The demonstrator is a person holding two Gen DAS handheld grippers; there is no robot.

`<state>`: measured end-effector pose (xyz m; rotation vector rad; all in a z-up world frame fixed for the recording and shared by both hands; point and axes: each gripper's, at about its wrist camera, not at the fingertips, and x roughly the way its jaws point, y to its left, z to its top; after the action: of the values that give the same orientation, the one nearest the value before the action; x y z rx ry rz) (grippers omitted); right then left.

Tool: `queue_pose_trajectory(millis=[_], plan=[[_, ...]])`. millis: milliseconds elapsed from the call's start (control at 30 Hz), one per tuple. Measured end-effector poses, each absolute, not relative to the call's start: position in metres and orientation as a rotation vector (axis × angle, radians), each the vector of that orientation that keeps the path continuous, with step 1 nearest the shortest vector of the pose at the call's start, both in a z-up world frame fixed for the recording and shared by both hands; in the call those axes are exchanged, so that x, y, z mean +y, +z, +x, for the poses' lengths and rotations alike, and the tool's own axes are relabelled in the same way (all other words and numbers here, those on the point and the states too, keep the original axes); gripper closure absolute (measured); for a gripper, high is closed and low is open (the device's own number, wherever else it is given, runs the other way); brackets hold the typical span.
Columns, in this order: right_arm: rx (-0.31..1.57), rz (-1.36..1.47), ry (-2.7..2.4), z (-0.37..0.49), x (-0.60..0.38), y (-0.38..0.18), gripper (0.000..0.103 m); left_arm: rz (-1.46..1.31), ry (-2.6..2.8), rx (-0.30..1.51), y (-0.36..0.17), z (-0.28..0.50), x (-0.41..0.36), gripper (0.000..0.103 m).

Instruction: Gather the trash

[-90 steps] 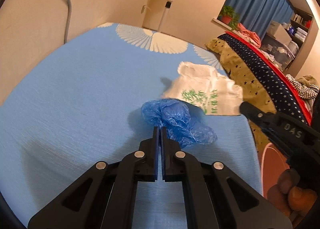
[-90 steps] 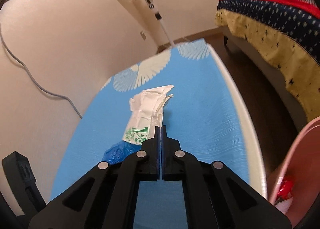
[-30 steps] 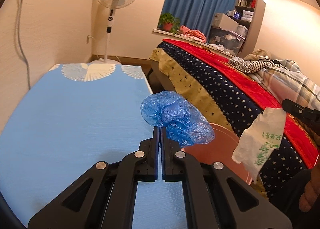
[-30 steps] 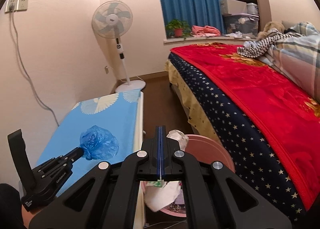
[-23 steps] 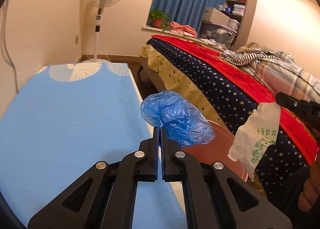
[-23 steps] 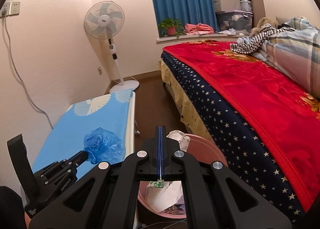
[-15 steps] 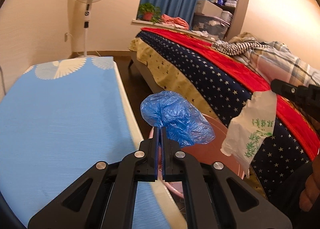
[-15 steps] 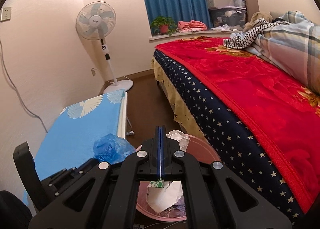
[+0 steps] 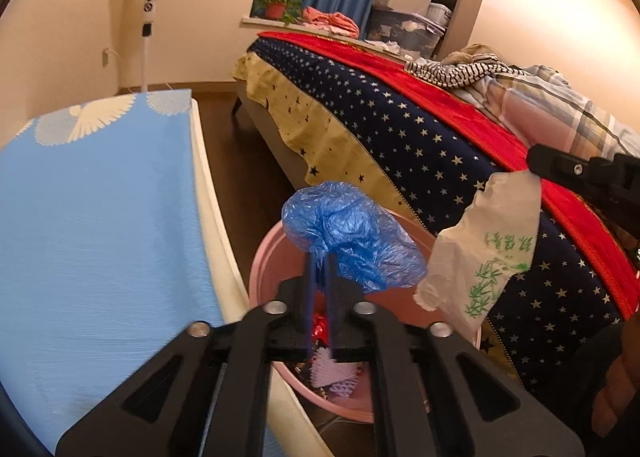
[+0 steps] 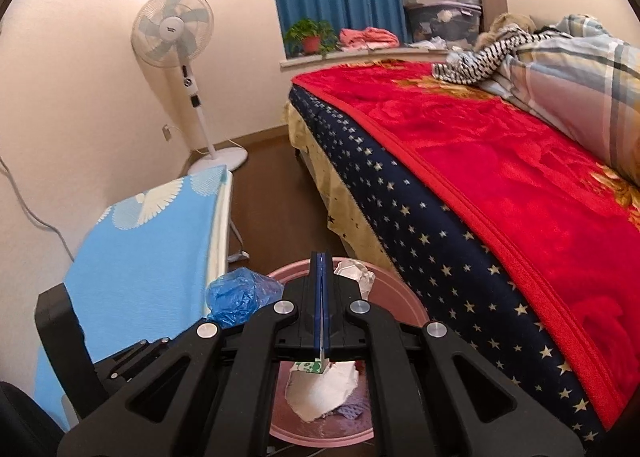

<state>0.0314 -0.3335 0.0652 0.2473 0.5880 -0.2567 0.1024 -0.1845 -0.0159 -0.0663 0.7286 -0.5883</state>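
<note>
Stretching out as a dark wooden floor (image 10: 264, 193) and carrying a pink bin (image 10: 404, 297), just beside a blue-covered table (image 9: 100, 197) on one side and a bed (image 10: 352, 217) on the other. Bearing a white pedestal fan (image 10: 218, 161) by the wall, past the table's far end. Lying over the bed, a red blanket (image 10: 480, 161) on a navy star-patterned cover (image 9: 400, 137), with a plaid quilt (image 10: 568, 69) and a striped garment (image 10: 476, 61) bunching up at the far end.

2 wrist views (fisheye), both overlooking pink bin (image 9: 264, 257).
</note>
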Motion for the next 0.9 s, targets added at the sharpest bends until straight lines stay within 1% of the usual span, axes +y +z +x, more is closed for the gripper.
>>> queue_pose_trajectory(millis=[33, 67, 100, 133, 233, 300, 333, 367, 400, 433, 467, 500, 567, 733, 800, 900], plan=[[0.596, 0.252, -0.270, 0.032, -0.335, 0.064, 0.091, -0.075, -0.593, 0.734, -0.017, 0.104, -0.184, 0.077], [0.602, 0.262, -0.287, 0.032, -0.338, 0.062, 0.081, -0.086, -0.598, 0.741, -0.018, 0.105, -0.182, 0.068], [0.601, 0.268, -0.300, 0.031, -0.340, 0.062, 0.056, -0.098, -0.601, 0.750, -0.019, 0.107, -0.179, 0.068], [0.594, 0.271, -0.319, 0.029, -0.341, 0.062, 0.042, -0.102, -0.601, 0.755, -0.019, 0.108, -0.178, 0.067], [0.586, 0.275, -0.326, 0.027, -0.342, 0.063, 0.042, -0.106, -0.598, 0.757, -0.016, 0.107, -0.172, 0.066], [0.589, 0.278, -0.329, 0.026, -0.342, 0.062, 0.039, -0.104, -0.594, 0.742, -0.011, 0.105, -0.167, 0.058], [0.590, 0.281, -0.331, 0.025, -0.341, 0.062, 0.034, -0.100, -0.590, 0.731, -0.007, 0.102, -0.164, 0.055], [0.589, 0.281, -0.332, 0.024, -0.341, 0.062, 0.029, -0.097, -0.586, 0.721, -0.003, 0.100, -0.161, 0.049], [0.586, 0.278, -0.331, 0.022, -0.339, 0.063, 0.026, -0.091, -0.581, 0.703, 0.002, 0.096, -0.156, 0.044], [0.582, 0.273, -0.328, 0.019, -0.337, 0.064, 0.021, -0.086, -0.574, 0.684, 0.008, 0.091, -0.152, 0.042], [0.572, 0.261, -0.324, 0.016, -0.332, 0.067, 0.014, -0.082, -0.568, 0.673, 0.011, 0.089, -0.148, 0.035], [0.564, 0.252, -0.323, 0.014, -0.329, 0.069, 0.011, -0.073, -0.556, 0.655, 0.017, 0.084, -0.144, 0.028], [0.552, 0.235, -0.307, 0.008, -0.320, 0.074, 0.005, -0.059, -0.529, 0.621, 0.027, 0.076, -0.134, 0.023], [0.545, 0.219, -0.249, -0.008, -0.297, 0.078, 0.005, -0.068, -0.441, 0.549, 0.054, 0.048, -0.101, 0.018], [0.545, 0.209, -0.225, -0.017, -0.285, 0.076, 0.005, -0.058, -0.417, 0.518, 0.061, 0.034, -0.090, 0.011], [0.543, 0.182, -0.205, -0.032, -0.267, 0.073, 0.005, -0.012, -0.382, 0.484, 0.068, 0.010, -0.075, 0.011]])
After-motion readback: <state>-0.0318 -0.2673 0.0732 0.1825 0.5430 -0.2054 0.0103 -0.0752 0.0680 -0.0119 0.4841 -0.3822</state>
